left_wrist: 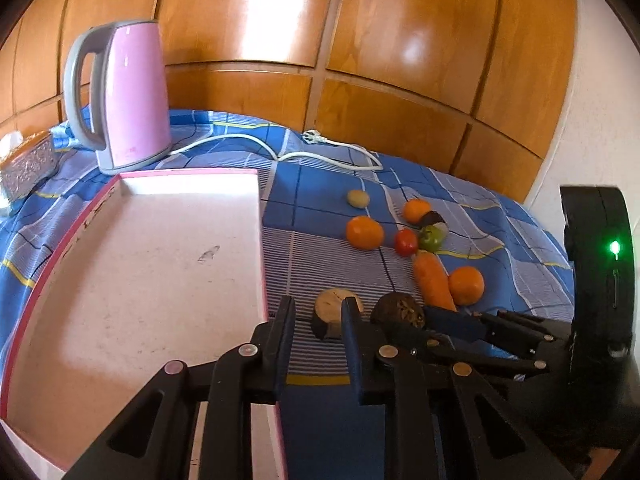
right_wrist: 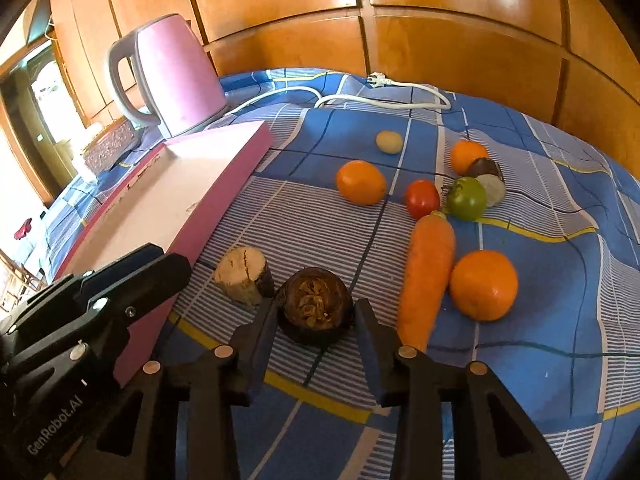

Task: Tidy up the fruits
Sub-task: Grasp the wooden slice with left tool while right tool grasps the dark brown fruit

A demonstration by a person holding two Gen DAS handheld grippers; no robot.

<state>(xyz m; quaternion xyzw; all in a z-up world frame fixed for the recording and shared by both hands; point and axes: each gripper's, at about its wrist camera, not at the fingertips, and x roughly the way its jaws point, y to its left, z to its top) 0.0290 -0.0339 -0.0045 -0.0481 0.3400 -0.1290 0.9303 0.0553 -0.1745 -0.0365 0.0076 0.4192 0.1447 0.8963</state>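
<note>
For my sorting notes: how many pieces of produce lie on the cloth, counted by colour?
Orange: 4, three oranges and a carrot
Red: 1
Green: 1
Yellowish: 1
Dark brown, cut: 3
Total: 10

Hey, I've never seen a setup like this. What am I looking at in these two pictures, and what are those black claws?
A person holds a black two-finger gripper in each hand; a camera on each looks along its fingers. One picture is from the left gripper, shut and empty at the pink tray's edge. The other is from the right gripper, whose fingers flank a dark round fruit on the blue cloth; whether they squeeze it is unclear. Nearby lie a carrot, oranges, a red tomato and a pale cut piece. A pink kettle stands behind.
</note>
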